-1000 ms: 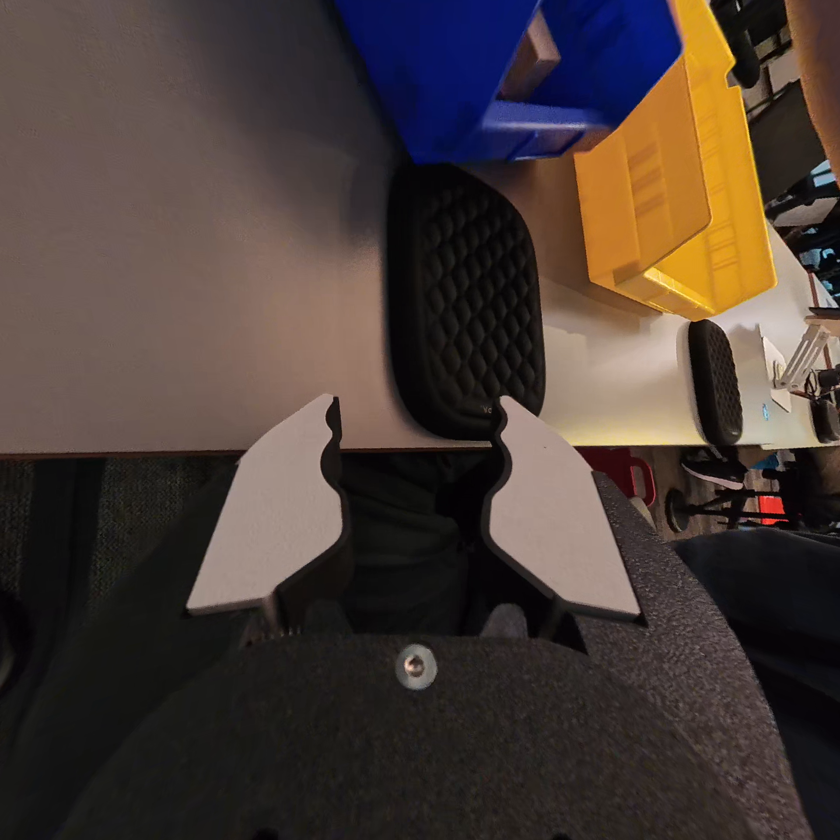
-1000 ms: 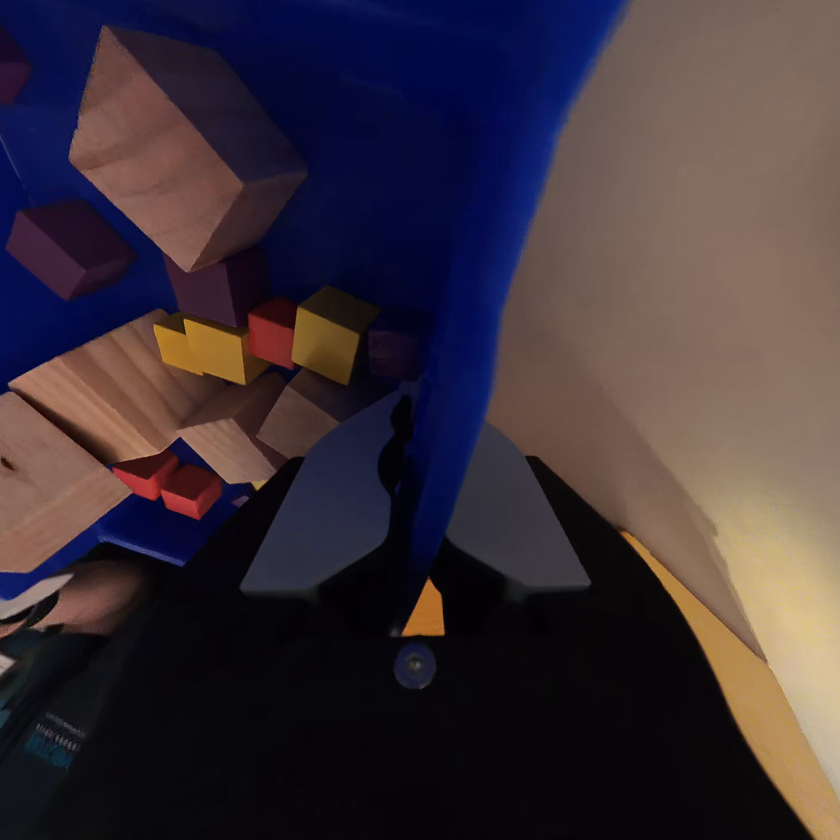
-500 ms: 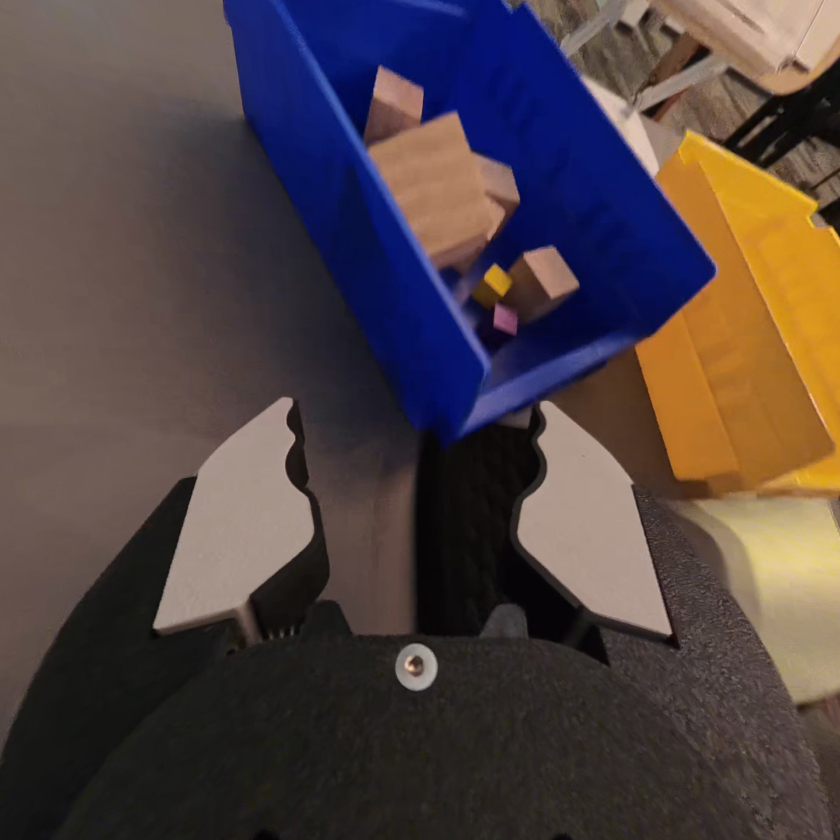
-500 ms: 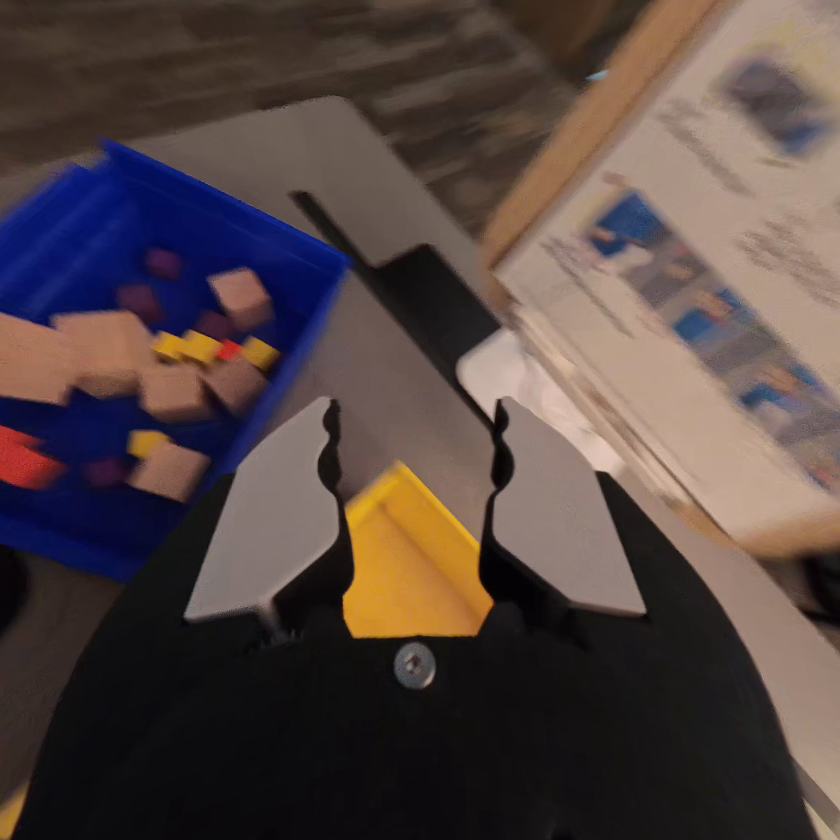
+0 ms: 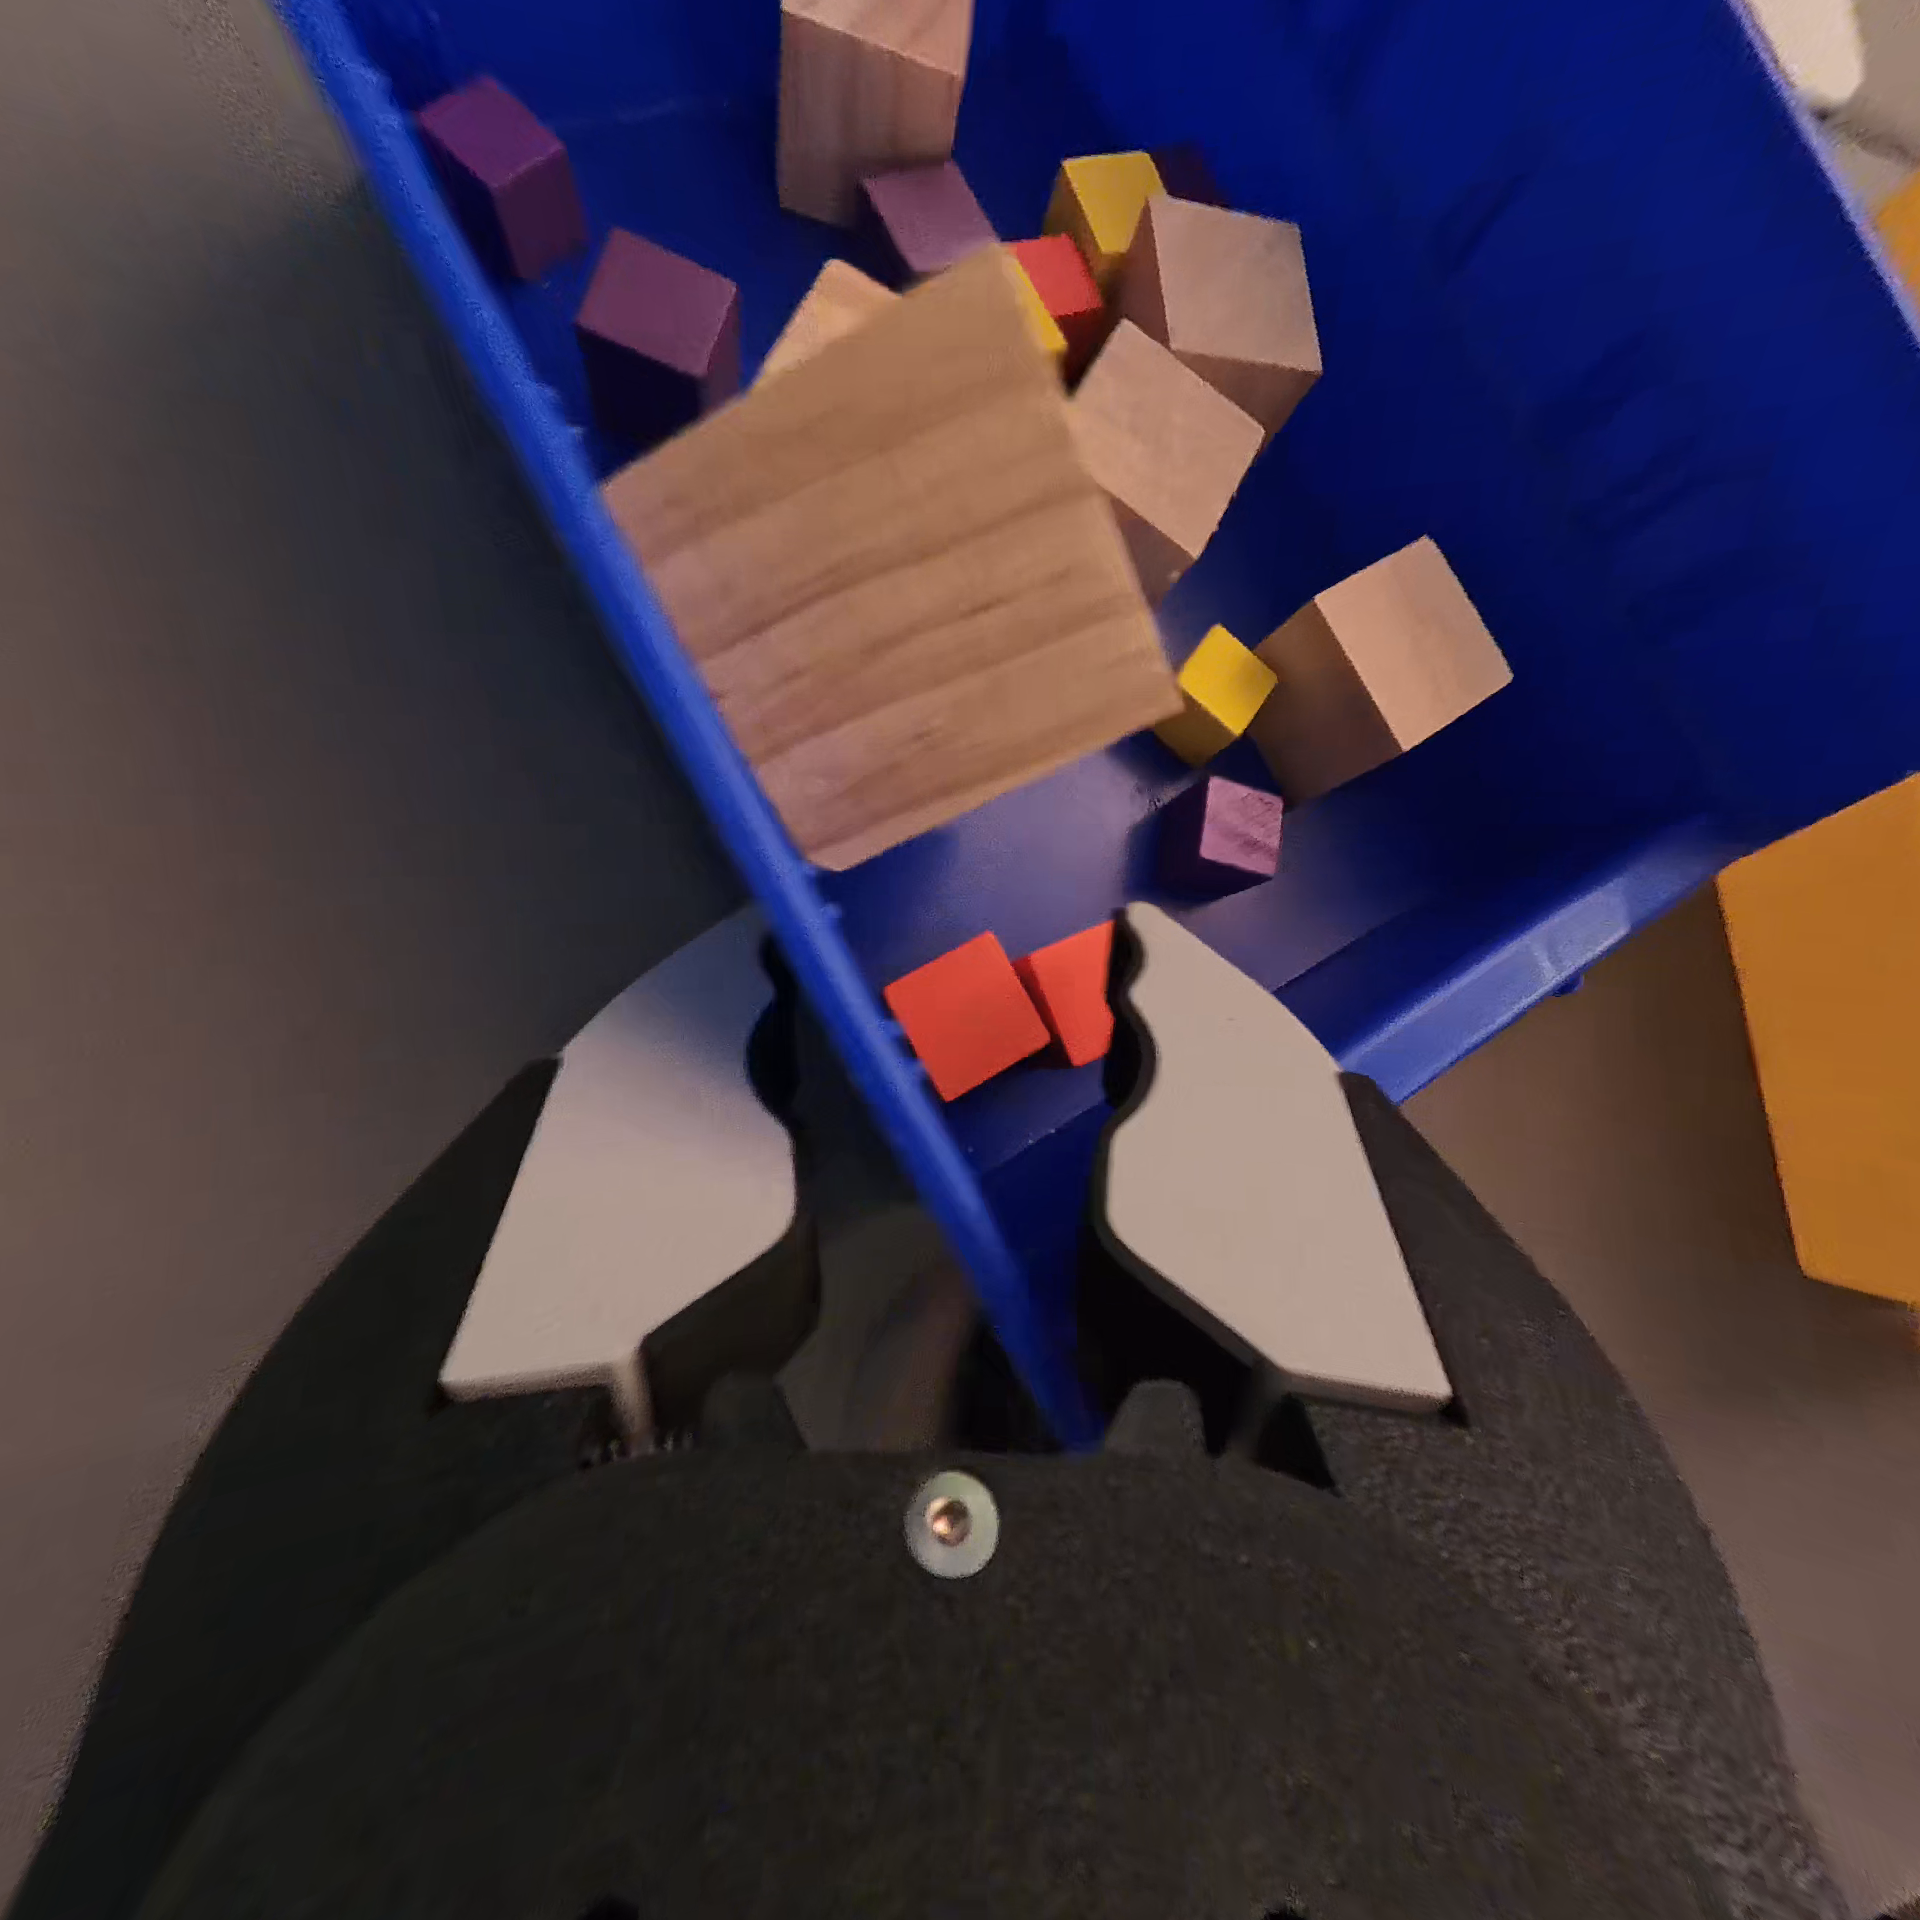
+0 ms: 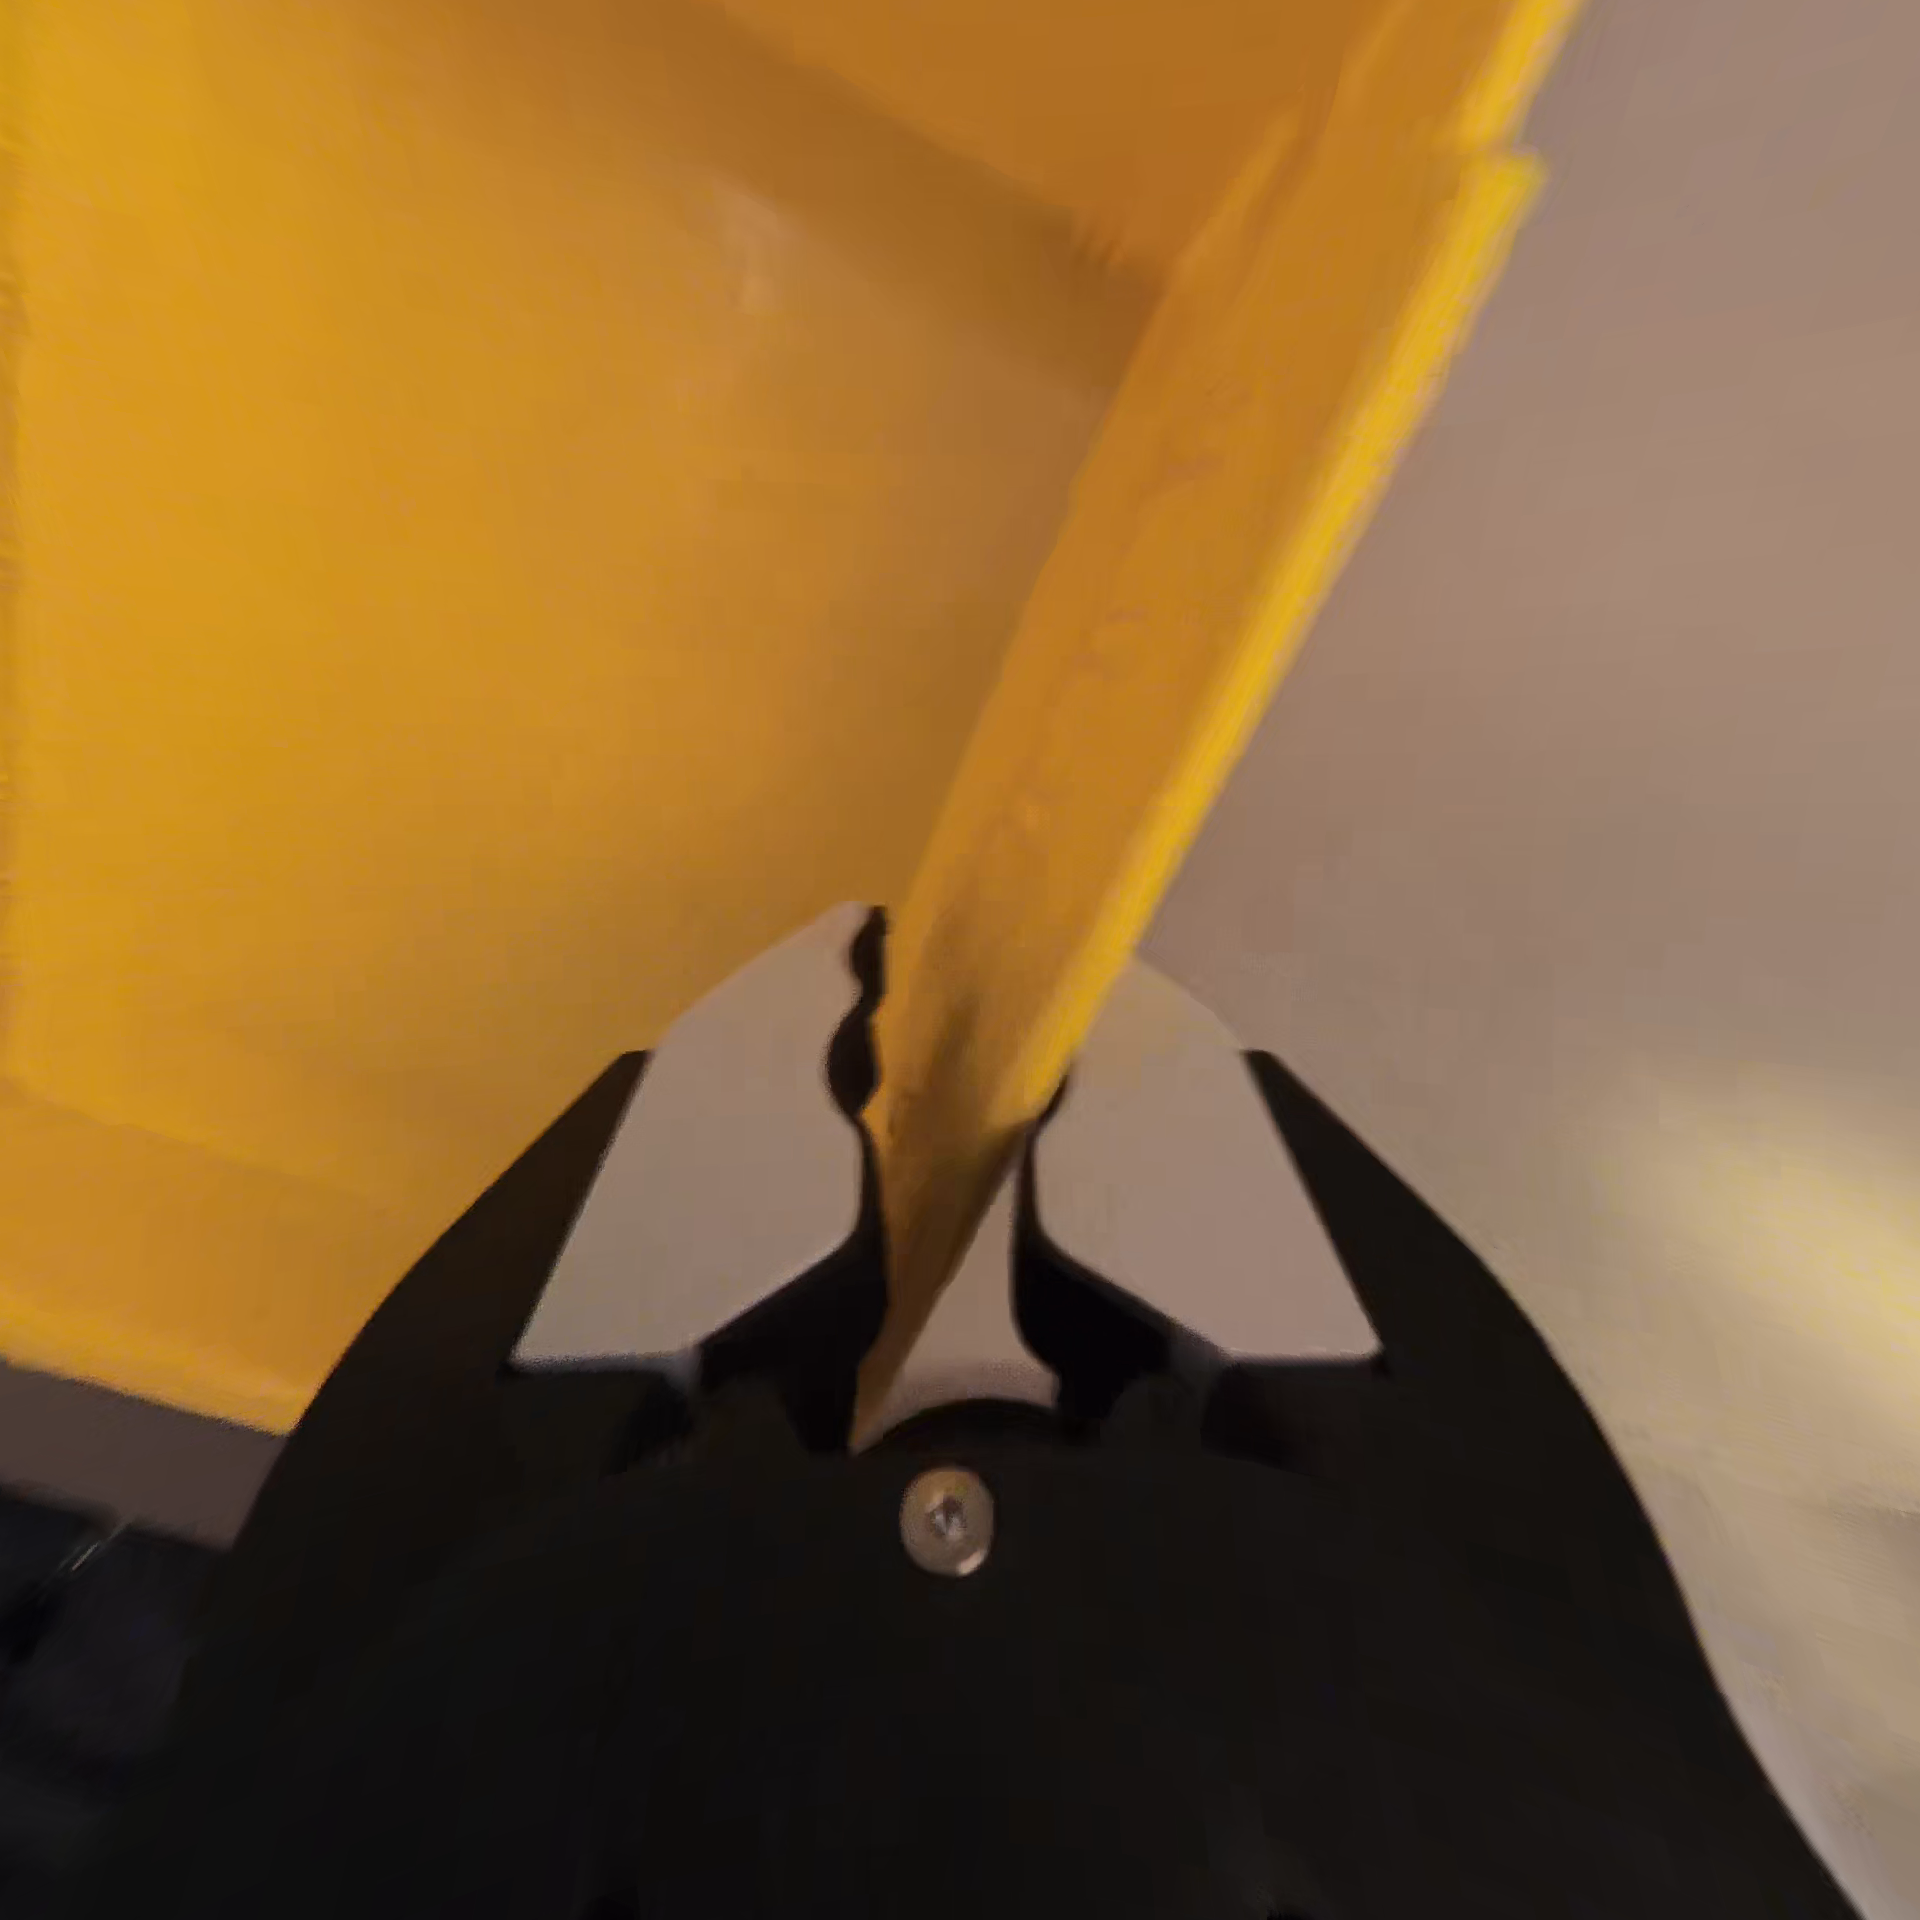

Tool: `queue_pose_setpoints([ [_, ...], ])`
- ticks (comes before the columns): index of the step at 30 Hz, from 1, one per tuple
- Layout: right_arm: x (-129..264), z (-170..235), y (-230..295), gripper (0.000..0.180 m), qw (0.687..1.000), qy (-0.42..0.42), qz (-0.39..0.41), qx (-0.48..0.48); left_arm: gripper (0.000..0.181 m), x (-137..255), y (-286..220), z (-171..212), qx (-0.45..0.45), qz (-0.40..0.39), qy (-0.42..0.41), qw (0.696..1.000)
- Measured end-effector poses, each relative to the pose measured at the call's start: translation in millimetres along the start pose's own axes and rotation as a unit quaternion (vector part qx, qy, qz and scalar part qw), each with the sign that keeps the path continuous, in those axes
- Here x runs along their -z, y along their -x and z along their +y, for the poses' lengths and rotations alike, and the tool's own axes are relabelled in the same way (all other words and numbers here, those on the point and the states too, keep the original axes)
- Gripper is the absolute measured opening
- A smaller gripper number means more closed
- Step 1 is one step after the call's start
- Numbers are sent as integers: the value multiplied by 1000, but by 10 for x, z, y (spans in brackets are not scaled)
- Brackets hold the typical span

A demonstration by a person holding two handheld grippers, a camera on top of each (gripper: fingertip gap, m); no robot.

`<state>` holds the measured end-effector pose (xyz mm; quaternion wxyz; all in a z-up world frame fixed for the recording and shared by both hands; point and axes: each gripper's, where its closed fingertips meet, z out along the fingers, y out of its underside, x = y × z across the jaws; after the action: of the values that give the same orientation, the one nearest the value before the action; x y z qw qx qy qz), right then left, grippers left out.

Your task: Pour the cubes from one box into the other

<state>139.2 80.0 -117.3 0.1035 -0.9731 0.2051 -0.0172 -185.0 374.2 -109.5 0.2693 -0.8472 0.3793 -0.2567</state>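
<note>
While the left tool straddles the near side wall of the blue box, its fingers stand spread: one outside against the grey desk, one inside the box beside two red cubes. The wall runs diagonally between them, from the throat of the tool up and to the left; no firm pinch is visible, so I note it as not yet clamped. The cubes are all in the blue box: a large plain wooden cube against the straddled wall, smaller wooden, purple, yellow and red ones scattered past it.

The right tool is pressed onto the side wall of the yellow box, the wall edge wedged between its fingers and running up and to the right. No cubes show on the visible yellow floor.

Key relation: in the left wrist view a corner of the yellow box lies to the right of the blue box, just beyond its low front lip. Judgement: the pour must go over that lip, toward the right tool's side, along the blue box's long axis.

Hard to make out: both views are blurred; the yellow box's far end and rim are cut off; whether either box rests on the desk or is lifted cannot be told.
</note>
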Motion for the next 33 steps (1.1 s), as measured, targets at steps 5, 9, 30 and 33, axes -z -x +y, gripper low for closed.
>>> queue_pose_setpoints([
  [5,-29,-134,-181,5,996,-4,-77,-43,40,-69,278,-174,-6,17,27,999],
  [9,-13,-65,-608,5,995,4,-75,-65,30,-122,448,-272,-48,12,63,997],
  [30,144,719,-2283,5,976,-31,-18,-217,27,19,634,-198,-102,38,77,991],
  [33,144,722,-2286,6,973,-42,-30,-225,27,31,628,-180,-106,37,80,990],
])
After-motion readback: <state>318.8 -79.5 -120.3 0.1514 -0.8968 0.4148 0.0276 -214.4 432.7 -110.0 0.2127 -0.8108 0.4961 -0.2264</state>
